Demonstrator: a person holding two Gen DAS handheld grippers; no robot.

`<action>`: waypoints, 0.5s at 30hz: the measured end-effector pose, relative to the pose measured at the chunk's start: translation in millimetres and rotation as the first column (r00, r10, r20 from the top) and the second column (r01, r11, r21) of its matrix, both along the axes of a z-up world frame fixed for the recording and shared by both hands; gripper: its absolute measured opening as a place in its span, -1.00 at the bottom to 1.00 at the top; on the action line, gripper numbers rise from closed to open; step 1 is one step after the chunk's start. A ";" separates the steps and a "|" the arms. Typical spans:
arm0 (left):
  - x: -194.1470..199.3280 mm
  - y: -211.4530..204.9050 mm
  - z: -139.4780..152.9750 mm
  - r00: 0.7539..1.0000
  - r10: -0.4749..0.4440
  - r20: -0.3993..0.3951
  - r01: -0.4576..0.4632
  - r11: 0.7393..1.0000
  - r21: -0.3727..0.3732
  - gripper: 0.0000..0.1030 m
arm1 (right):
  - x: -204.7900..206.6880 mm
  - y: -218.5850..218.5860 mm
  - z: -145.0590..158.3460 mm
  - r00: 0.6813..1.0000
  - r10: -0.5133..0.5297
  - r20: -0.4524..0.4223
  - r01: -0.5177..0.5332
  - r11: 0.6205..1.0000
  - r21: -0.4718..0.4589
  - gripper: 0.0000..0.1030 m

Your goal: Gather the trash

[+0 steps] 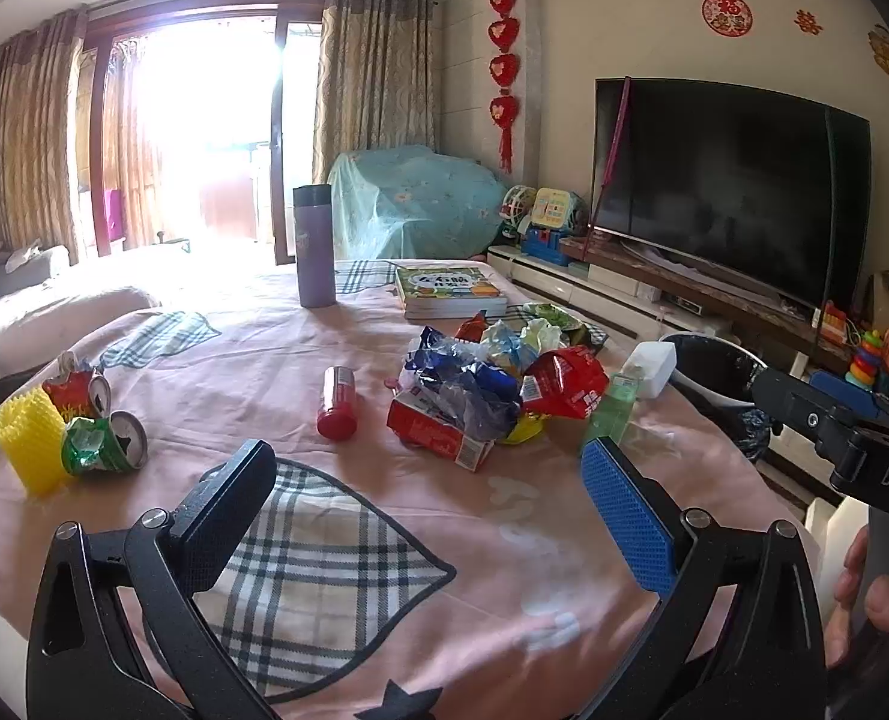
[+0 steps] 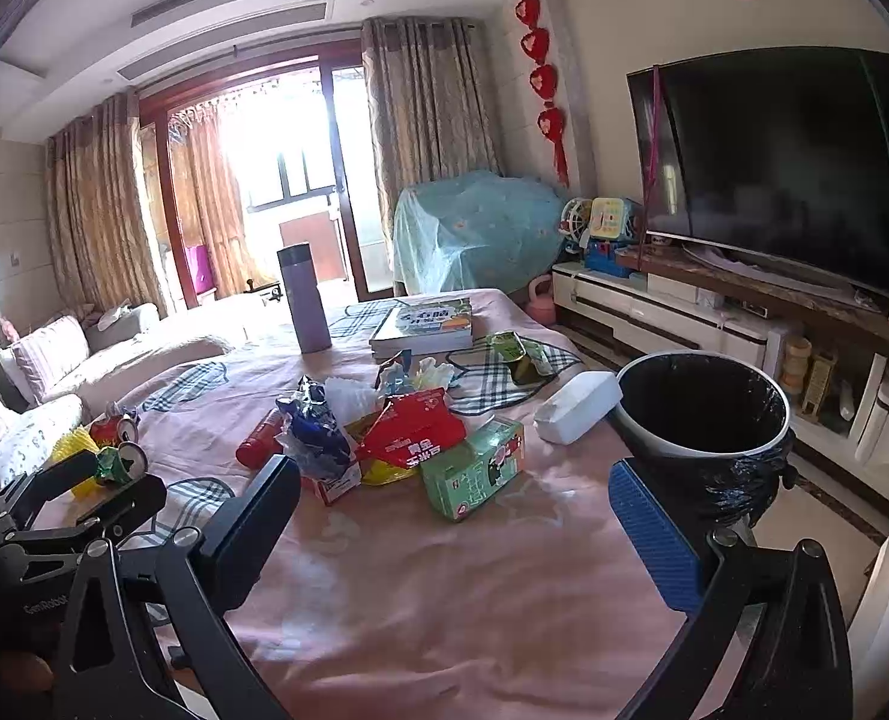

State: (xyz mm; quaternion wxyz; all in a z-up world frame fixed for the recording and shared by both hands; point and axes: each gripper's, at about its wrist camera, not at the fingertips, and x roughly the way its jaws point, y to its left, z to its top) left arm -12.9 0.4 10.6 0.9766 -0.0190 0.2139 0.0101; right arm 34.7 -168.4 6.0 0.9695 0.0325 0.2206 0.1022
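Both grippers, left gripper (image 1: 426, 504) and right gripper (image 2: 453, 528), hover wide-jawed and empty before the wrapper pile (image 1: 480, 384) beside the bin (image 2: 702, 405).

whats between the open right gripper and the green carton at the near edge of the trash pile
Nothing: in the right wrist view only bare pink tablecloth lies between the right gripper and the green rectangular carton.
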 end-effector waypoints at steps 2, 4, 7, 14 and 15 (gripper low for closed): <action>-0.4 -0.1 -0.3 1.000 0.001 -0.001 -0.001 1.000 0.000 1.00 | 0.4 -0.3 -0.5 1.000 0.002 0.000 -0.002 1.000 0.003 1.00; -0.2 -0.4 -0.4 1.000 0.001 -0.001 -0.001 1.000 0.000 1.00 | 0.5 -0.8 -0.8 1.000 0.005 0.000 -0.005 1.000 0.008 1.00; -0.2 -0.1 -0.4 1.000 0.000 -0.002 0.000 1.000 0.000 1.00 | 1.1 -0.6 -1.6 1.000 0.008 -0.002 -0.008 1.000 0.010 1.00; 1.4 0.5 -1.6 1.000 0.001 -0.003 -0.001 1.000 -0.002 1.00 | 0.4 1.5 -3.9 1.000 0.023 -0.002 -0.023 1.000 0.010 1.00; 1.3 0.5 -1.7 1.000 0.000 -0.003 0.000 1.000 -0.001 1.00 | 0.4 1.7 -3.9 1.000 0.025 -0.001 -0.025 1.000 0.011 1.00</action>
